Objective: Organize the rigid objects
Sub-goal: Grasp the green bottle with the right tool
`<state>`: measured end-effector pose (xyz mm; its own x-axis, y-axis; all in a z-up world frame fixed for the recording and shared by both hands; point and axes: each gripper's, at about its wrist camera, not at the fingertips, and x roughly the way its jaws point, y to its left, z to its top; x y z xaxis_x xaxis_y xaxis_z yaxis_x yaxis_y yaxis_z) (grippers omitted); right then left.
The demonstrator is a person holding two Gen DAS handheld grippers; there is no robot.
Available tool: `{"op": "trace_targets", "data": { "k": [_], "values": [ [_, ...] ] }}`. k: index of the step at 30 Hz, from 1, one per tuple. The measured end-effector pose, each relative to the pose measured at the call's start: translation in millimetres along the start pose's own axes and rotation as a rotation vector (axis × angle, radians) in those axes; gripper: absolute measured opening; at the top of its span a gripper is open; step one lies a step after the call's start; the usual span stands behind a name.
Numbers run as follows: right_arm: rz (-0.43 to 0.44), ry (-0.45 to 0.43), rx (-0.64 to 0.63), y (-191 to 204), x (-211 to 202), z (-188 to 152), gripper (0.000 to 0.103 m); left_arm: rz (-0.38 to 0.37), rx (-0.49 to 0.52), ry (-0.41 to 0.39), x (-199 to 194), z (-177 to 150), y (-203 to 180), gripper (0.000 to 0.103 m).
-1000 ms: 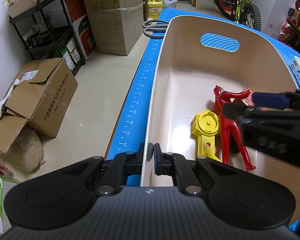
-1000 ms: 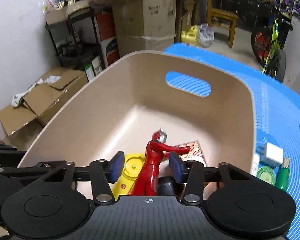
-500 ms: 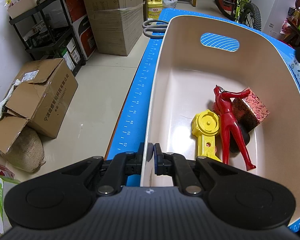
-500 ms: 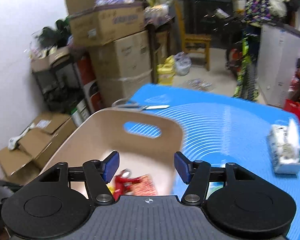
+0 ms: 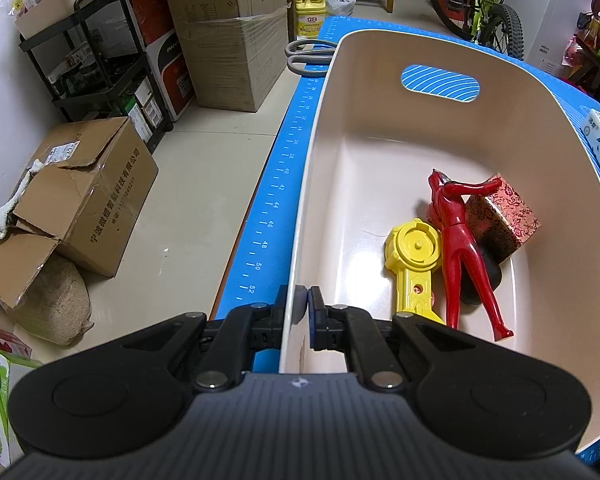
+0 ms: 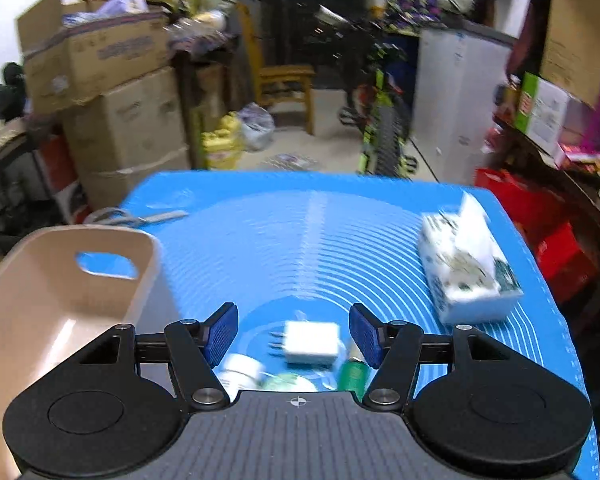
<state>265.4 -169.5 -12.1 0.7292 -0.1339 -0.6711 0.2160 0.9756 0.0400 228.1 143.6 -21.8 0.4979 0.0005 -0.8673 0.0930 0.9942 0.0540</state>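
A beige plastic bin (image 5: pixel 380 152) stands on the blue mat. My left gripper (image 5: pixel 303 312) is shut on the bin's near rim. Inside lie a red figure (image 5: pixel 460 240), a yellow toy (image 5: pixel 412 256), a red patterned box (image 5: pixel 504 216) and a dark object under them. My right gripper (image 6: pixel 294 336) is open and empty above the mat, right of the bin (image 6: pixel 60 304). Below it lie a white charger (image 6: pixel 312 342), a green item (image 6: pixel 354 376), a white jar (image 6: pixel 242 368) and a green-and-white disc (image 6: pixel 288 382).
A tissue pack (image 6: pixel 468 272) lies on the mat (image 6: pixel 300 240) at the right. Scissors (image 5: pixel 304 50) lie beyond the bin at the mat's far left corner. Cardboard boxes (image 5: pixel 80 196), a shelf and a bicycle (image 5: pixel 480 4) stand on the floor around the table.
My right gripper has let go of the red figure, left the bin and swung right over the small items on the mat. The left gripper has not moved.
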Motion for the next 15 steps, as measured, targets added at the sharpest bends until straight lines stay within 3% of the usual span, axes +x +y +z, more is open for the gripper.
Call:
{"op": "trace_targets", "data": {
  "k": [15],
  "values": [
    [-0.054, 0.102, 0.007, -24.5, 67.5, -38.3, 0.065, 0.002, 0.003, 0.000, 0.2, 0.3, -0.6, 0.011]
  ]
}}
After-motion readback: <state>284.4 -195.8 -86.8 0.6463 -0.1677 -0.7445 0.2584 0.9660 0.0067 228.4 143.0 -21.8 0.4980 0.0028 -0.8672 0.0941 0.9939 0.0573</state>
